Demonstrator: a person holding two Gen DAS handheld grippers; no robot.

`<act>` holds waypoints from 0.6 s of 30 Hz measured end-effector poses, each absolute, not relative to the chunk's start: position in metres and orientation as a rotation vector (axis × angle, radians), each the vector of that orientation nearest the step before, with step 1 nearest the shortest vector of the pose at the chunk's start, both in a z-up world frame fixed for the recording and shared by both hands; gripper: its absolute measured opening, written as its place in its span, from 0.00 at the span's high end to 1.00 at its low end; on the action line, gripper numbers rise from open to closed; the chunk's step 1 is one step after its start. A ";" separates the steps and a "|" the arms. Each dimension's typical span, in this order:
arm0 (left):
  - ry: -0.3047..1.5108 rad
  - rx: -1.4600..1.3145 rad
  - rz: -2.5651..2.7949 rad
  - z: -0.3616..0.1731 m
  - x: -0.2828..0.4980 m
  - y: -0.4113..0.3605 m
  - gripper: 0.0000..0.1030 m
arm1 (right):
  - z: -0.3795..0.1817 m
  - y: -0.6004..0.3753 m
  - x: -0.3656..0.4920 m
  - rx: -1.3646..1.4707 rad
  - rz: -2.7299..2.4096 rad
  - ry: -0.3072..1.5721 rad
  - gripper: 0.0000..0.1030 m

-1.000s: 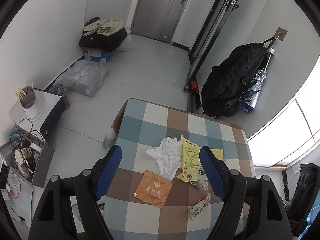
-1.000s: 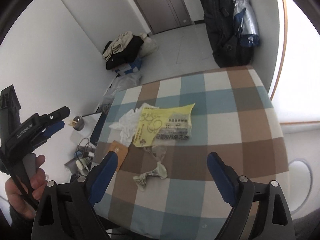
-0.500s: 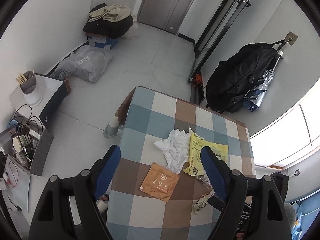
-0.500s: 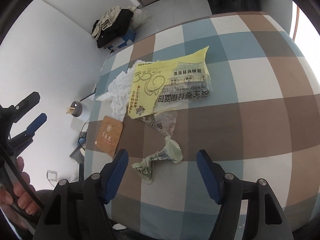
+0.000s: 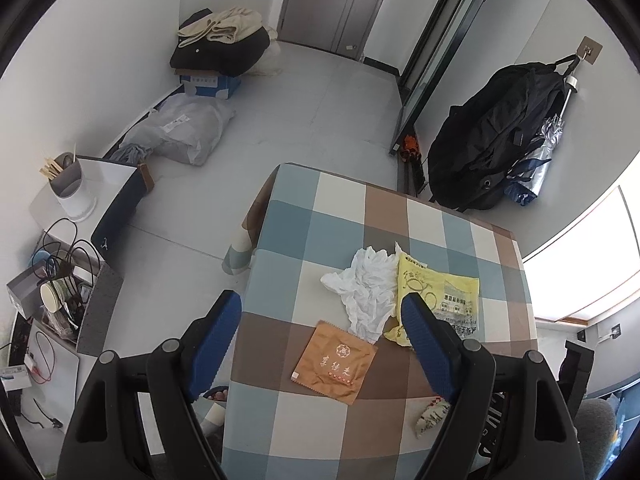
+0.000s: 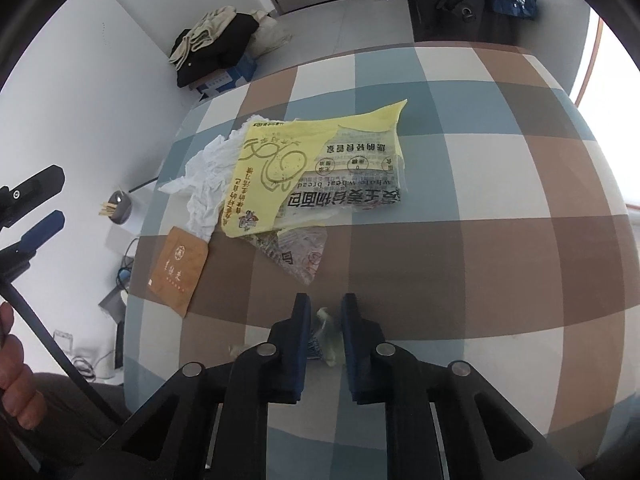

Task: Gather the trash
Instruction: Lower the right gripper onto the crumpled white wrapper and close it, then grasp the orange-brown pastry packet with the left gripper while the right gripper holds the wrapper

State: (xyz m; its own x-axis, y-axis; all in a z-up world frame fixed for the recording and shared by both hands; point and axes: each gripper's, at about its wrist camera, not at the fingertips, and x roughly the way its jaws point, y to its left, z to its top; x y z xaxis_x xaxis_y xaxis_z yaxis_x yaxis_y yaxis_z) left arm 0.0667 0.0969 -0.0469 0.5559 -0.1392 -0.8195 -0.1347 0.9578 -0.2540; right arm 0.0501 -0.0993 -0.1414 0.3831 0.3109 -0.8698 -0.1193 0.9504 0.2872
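My right tool (image 6: pixel 325 312) has dropped to the counter (image 6: pixel 480 256) and its jaws are closing on the crumpled wrapper (image 6: pixel 327 340) lying between them at the near edge. My left tool (image 5: pixel 324 336) hangs wide and empty, nearer the brown packet (image 5: pixel 334 362).

wrappers (image 6: pixel 320 176): 4 | tissue (image 6: pixel 204 184): 1 | claws (image 6: pixel 325 312): 2

Counter (image 6: pixel 460 248) checked in blue, brown and cream; yellow printed bag (image 6: pixel 280 168); white crumpled tissue (image 5: pixel 366 292); orange-brown sachet (image 5: pixel 334 362); blue pads on black jaws
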 end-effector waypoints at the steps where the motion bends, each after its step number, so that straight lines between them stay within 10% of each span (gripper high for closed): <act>1: 0.988 -0.299 0.003 -0.048 0.067 0.097 0.23 | -0.142 -0.100 0.050 0.188 0.280 1.145 0.88; 18: 1.171 -0.197 0.014 -0.097 0.081 0.085 0.23 | -0.119 -0.112 0.045 0.255 0.361 1.051 0.95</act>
